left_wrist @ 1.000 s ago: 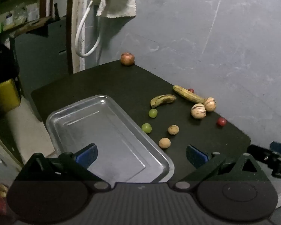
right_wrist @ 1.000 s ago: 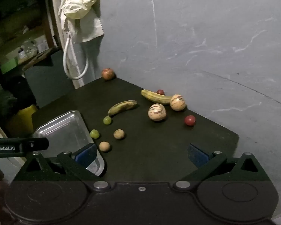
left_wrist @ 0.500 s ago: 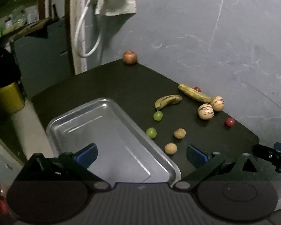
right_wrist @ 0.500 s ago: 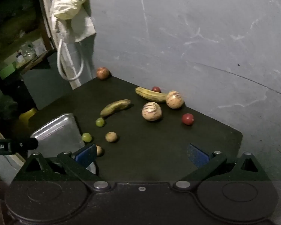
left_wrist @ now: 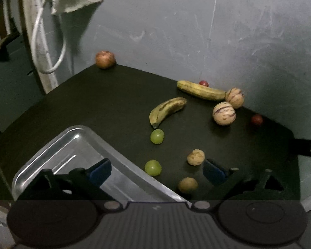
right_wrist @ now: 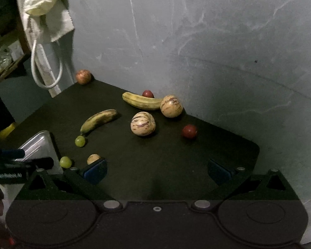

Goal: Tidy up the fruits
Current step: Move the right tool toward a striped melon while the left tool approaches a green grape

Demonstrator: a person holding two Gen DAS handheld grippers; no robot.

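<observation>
Fruit lies scattered on a dark table [left_wrist: 105, 103]. Two bananas [left_wrist: 167, 110] [left_wrist: 201, 90], two striped melons [left_wrist: 224, 113] [left_wrist: 234, 98], two green grapes [left_wrist: 157, 136] [left_wrist: 153, 167], two small brown fruits [left_wrist: 195, 157] [left_wrist: 187, 184], two red fruits [left_wrist: 256, 120] [left_wrist: 203, 83] and an apple [left_wrist: 105, 59] at the far corner. A metal tray [left_wrist: 58, 151] sits empty at front left. My left gripper [left_wrist: 156, 171] is open, over the tray's edge and the near grape. My right gripper [right_wrist: 156, 169] is open and empty, short of the melon [right_wrist: 143, 123].
A grey wall [right_wrist: 217, 41] stands close behind the table. A cloth [right_wrist: 45, 2] and a white cable loop [right_wrist: 45, 66] hang at the left. The table's right edge [right_wrist: 257, 145] drops off near the red fruit [right_wrist: 189, 131].
Both grippers have moved forward and lower toward the fruit. The left gripper now reaches past the tray's right rim. No fruit has moved.
</observation>
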